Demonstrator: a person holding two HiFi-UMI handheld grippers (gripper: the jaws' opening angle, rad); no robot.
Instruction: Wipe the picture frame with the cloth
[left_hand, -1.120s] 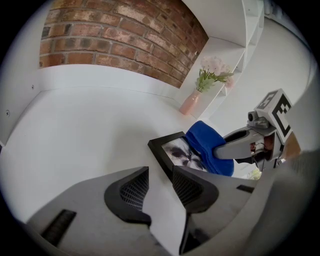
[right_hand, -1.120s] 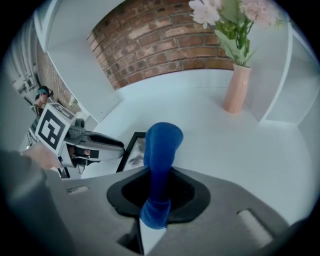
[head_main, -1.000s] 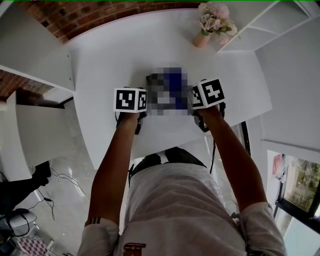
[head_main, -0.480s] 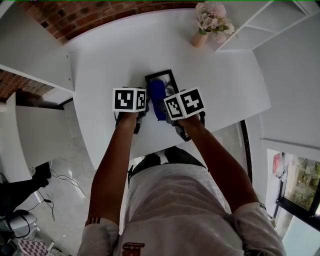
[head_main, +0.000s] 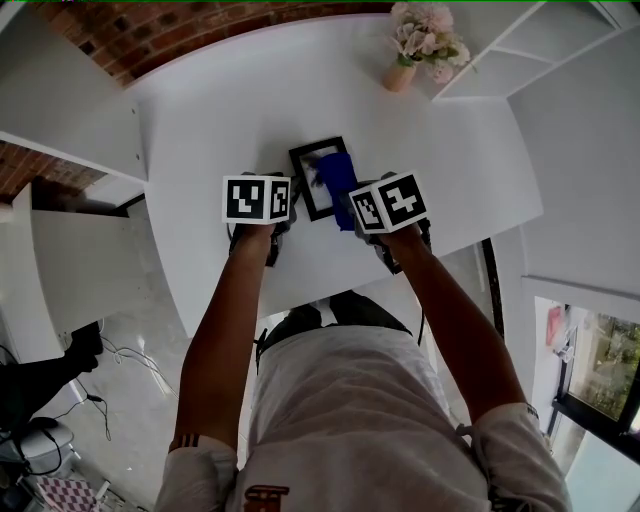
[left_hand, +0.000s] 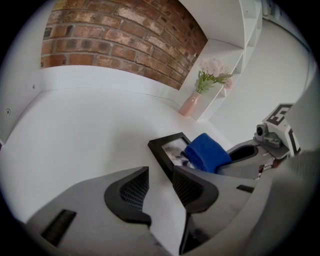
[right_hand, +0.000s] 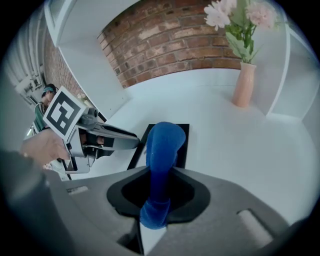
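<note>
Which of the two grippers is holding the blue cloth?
The right gripper: its jaws are shut on the blue cloth, which lies over the picture frame. The left gripper is open and empty, beside the frame.

White smooth-topped counter (head_main: 220, 120), far edge rounded, near edge straight in front of person.

Black rectangular picture frame (head_main: 312, 180) lies flat on counter, near middle, close to near edge, long side running away from person, slightly skewed. Frame's right part covered by folded blue cloth (head_main: 338, 180); whether cloth touches counter cannot be told.

Small pink vase (head_main: 402, 78) stands upright at far right corner, well apart from frame, holding pale pink flowers (head_main: 430, 35) with green stems.

Rest of surface plain white.
</note>
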